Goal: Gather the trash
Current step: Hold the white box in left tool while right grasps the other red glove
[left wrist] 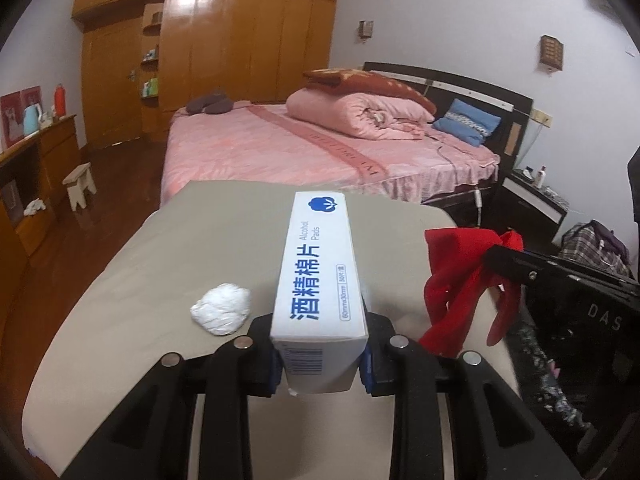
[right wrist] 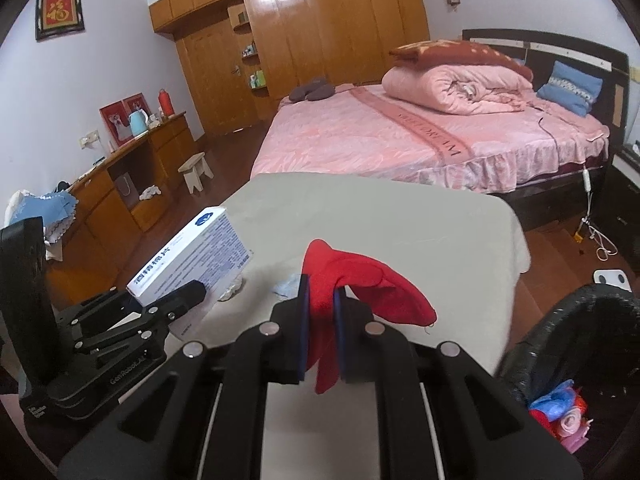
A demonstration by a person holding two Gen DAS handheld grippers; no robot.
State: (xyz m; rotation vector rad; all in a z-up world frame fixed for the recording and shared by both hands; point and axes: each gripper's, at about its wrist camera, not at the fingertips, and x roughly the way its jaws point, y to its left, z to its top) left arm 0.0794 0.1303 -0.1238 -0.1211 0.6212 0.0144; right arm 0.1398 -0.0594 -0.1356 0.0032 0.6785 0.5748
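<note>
My left gripper (left wrist: 322, 354) is shut on a white box of alcohol pads (left wrist: 320, 276) with blue print, held lengthwise above the grey table (left wrist: 160, 264). The same box (right wrist: 188, 258) and left gripper (right wrist: 180, 300) show at the left of the right wrist view. My right gripper (right wrist: 321, 312) is shut on a red cloth (right wrist: 352, 280), which hangs limp from the pads above the table; the left wrist view shows that red cloth (left wrist: 452, 280) at the right. A crumpled white paper ball (left wrist: 221, 308) lies on the table left of the box.
A dark wicker bin (right wrist: 560, 332) with coloured scraps inside stands at the table's lower right. A small pale scrap (right wrist: 286, 286) lies on the table behind the right fingers. Beyond the table is a pink bed (right wrist: 420, 136), a wooden wardrobe (right wrist: 320, 32) and a low stool (right wrist: 196, 170).
</note>
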